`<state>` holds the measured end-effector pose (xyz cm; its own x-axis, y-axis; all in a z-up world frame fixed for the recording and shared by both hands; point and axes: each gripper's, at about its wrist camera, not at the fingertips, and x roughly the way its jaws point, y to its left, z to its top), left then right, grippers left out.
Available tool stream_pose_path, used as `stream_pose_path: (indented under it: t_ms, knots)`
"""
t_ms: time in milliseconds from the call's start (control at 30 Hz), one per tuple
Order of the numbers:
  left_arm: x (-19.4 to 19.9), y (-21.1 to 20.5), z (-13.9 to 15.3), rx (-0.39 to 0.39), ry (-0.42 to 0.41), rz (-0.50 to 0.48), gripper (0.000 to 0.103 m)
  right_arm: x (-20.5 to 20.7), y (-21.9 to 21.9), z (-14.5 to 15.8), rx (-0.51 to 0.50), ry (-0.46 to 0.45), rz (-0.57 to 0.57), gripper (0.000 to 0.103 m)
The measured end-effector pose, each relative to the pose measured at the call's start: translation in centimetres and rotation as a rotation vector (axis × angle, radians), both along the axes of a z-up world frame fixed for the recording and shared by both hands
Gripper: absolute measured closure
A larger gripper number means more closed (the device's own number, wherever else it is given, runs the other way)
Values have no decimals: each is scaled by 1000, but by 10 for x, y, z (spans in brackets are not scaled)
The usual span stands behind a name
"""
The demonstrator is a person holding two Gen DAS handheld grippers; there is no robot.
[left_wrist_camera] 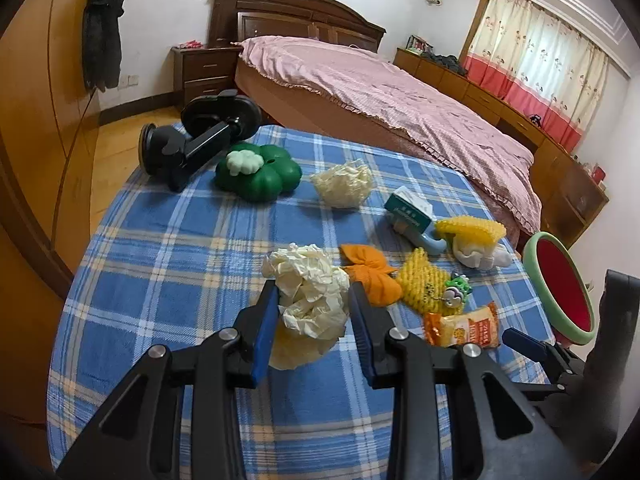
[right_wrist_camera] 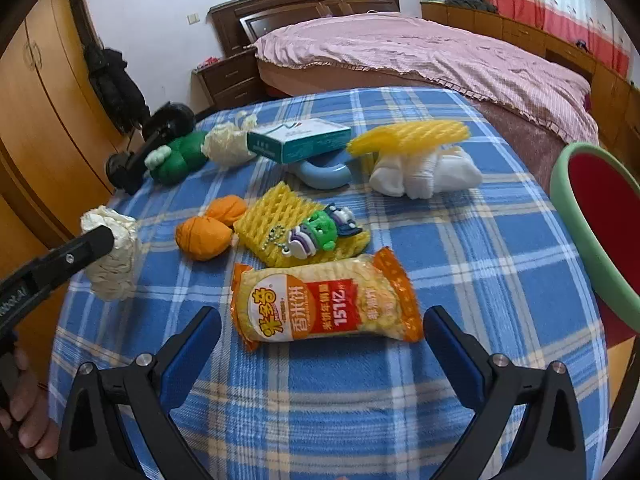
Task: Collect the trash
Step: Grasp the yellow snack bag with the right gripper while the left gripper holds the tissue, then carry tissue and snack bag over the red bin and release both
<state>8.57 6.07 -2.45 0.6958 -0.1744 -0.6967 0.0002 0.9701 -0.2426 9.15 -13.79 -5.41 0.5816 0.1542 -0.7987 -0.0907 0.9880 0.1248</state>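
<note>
My left gripper (left_wrist_camera: 314, 304) is shut on a crumpled white paper wad (left_wrist_camera: 310, 292) and holds it just above the blue plaid table (left_wrist_camera: 160, 240). The wad and left gripper also show in the right wrist view (right_wrist_camera: 112, 252). My right gripper (right_wrist_camera: 322, 332) is open, with an orange snack wrapper (right_wrist_camera: 326, 300) lying flat between its fingers; I cannot tell if they touch it. The wrapper also shows in the left wrist view (left_wrist_camera: 464, 326). A red bin with a green rim (right_wrist_camera: 592, 232) stands at the table's right edge.
On the table lie a second wad of paper (left_wrist_camera: 344, 184), yellow foam nets (right_wrist_camera: 296, 224) (right_wrist_camera: 408, 136), an orange bow (right_wrist_camera: 208, 232), a green keychain toy (right_wrist_camera: 320, 232), white socks (right_wrist_camera: 424, 176), a tissue box (right_wrist_camera: 300, 140), a green flower box (left_wrist_camera: 256, 172) and a black mount (left_wrist_camera: 192, 140). A bed stands behind.
</note>
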Motion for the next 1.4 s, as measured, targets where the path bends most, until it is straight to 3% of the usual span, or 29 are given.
stream_pose_path:
  t_ms: [400,500,767,1400]
  knots:
    - [2,4,-9,-21,21,2,67,4,5,-11,-32,9,-17,0]
    - [1,4,-10,-21,23,1,67,1,6,-11,-46,-8,-18,8]
    - [-1,-3,-8,-15,20,-17,68,-6,-2,-8,-15,-18,-24,12]
    - [-3,-46,17,-23,-19,-141,68,-42,-62,49,47,-174,-136,12]
